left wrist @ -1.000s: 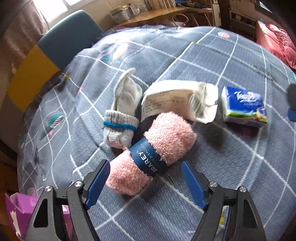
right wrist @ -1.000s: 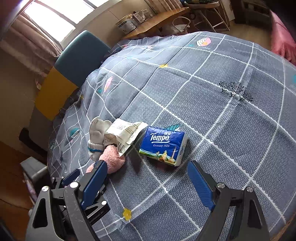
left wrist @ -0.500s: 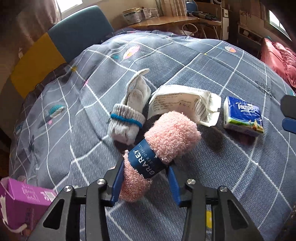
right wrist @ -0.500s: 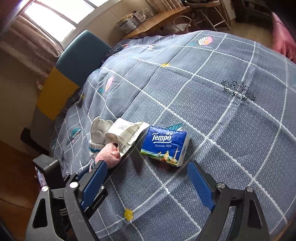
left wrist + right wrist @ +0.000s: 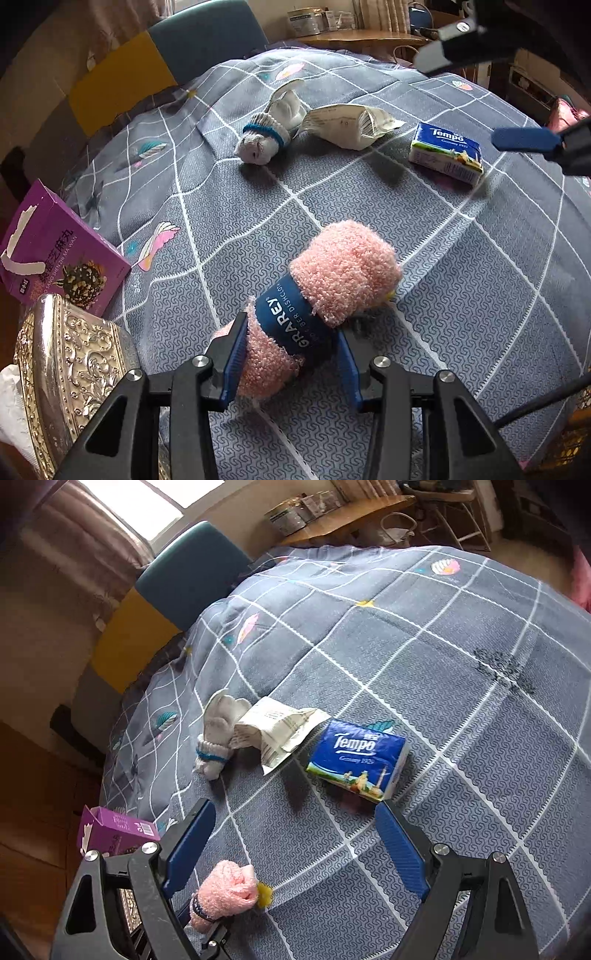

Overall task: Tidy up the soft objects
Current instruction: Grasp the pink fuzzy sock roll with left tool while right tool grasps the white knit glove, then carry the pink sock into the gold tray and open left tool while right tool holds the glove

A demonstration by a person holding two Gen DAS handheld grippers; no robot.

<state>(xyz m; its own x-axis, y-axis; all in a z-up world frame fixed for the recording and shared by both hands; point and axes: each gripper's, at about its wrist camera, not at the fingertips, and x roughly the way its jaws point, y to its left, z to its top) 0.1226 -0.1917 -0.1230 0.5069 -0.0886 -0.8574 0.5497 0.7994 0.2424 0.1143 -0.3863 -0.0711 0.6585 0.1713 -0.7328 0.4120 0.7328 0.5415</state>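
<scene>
My left gripper (image 5: 291,332) is shut on a rolled pink fluffy cloth (image 5: 343,266) with a dark blue paper band, and both pads press its near end. The same roll (image 5: 229,890) shows low in the right wrist view. A grey sock (image 5: 267,136) with a blue stripe lies farther up the quilt beside a crumpled white packet (image 5: 347,125). To their right lies a blue Tempo tissue pack (image 5: 447,151). My right gripper (image 5: 293,808) hovers just short of the tissue pack (image 5: 358,760); its jaws are wide, closing slightly, with nothing between them.
A grey checked quilt (image 5: 480,295) covers the bed. A purple carton (image 5: 55,254) and an ornate gold box (image 5: 70,365) stand at the bed's left edge. A teal and yellow headboard (image 5: 192,576) rises behind, with a wooden desk beyond it.
My left gripper shut on the pink roll and carried it away from the sock and packet toward the bed's near left edge. The purple carton and gold box came into view.
</scene>
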